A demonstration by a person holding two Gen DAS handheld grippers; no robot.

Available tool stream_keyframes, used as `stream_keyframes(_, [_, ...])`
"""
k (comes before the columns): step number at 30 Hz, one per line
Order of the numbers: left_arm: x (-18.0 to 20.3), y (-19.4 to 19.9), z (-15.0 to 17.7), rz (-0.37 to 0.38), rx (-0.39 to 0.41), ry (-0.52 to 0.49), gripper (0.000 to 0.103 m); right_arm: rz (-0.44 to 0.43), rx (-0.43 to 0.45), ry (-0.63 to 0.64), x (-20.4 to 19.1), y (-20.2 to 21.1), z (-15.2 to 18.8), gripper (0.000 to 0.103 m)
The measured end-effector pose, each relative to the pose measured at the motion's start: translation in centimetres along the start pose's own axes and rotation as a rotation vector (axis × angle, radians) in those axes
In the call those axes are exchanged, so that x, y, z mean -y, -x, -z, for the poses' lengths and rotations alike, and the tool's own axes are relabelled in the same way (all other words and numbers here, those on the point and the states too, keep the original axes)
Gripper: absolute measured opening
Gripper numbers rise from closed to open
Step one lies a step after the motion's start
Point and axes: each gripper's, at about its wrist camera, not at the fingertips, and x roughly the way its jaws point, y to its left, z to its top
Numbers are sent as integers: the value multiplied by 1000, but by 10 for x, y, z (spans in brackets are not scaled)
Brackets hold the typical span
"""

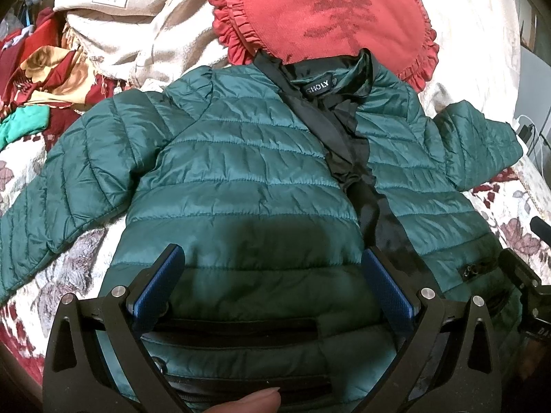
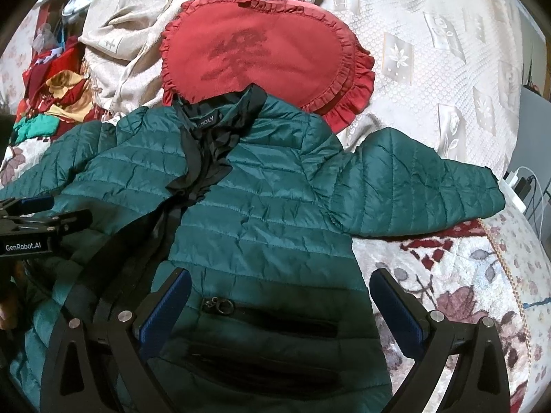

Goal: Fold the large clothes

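A dark green quilted puffer jacket (image 1: pixel 241 172) lies front up on the bed, unzipped, with its black lining and collar label showing and both sleeves spread out. It also shows in the right wrist view (image 2: pixel 268 213). My left gripper (image 1: pixel 272 261) is open over the jacket's lower left front panel, holding nothing. My right gripper (image 2: pixel 280 285) is open over the lower right front panel, above the zipped pocket (image 2: pixel 268 313), holding nothing. The left gripper's body shows at the left edge of the right wrist view (image 2: pixel 31 227).
A red frilled heart-shaped cushion (image 1: pixel 320 17) lies just beyond the collar. Beige clothes (image 1: pixel 131 27) and a heap of red and yellow fabric (image 1: pixel 44 72) lie at the far left. A floral bed cover (image 2: pixel 447 275) is under everything. A charger and cables (image 2: pixel 520 182) sit at the right edge.
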Motion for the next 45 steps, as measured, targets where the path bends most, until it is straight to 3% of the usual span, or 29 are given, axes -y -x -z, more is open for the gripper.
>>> stream_keyframes(37, [0,0,-1,-1,-2,0,103,-2,3,-18,-1,-1,-1,103])
stream_keyframes(45, [-4,-2,1,-60,-10,-1,103,-20,8,-45,2,1,-2,103])
